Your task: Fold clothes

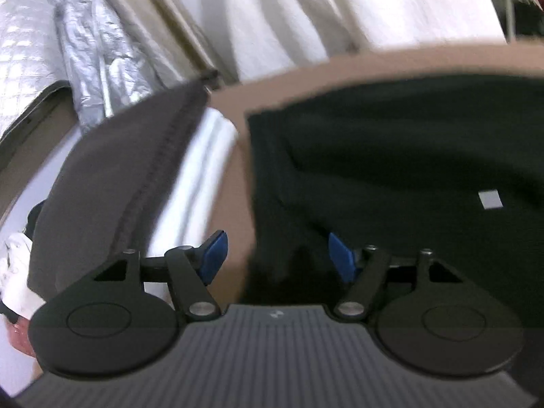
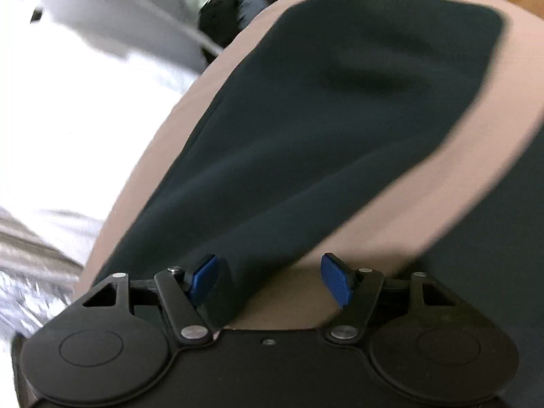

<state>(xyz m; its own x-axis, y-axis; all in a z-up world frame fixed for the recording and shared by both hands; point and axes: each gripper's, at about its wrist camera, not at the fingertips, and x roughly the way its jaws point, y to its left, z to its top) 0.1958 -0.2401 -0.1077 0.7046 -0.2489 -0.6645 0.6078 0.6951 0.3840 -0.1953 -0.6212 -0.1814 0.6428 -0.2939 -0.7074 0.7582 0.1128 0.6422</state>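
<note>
Both my grippers, L [image 1: 275, 258] and R [image 2: 268, 280], jaws apart at dark garment [image 2: 340, 108] lower-frame edges on tan surface [image 1: 231, 176], prob. positioned to pinch.

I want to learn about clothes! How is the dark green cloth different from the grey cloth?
The dark green cloth is almost black-green, while the grey cloth is a lighter charcoal. The green one lies spread on the tan surface; the grey one sits off to its left, partly over something white. The grey one shows a stitched ridge along one edge; the green one carries a small pale tag instead. Both are plain, soft fabric with no pattern.
</note>
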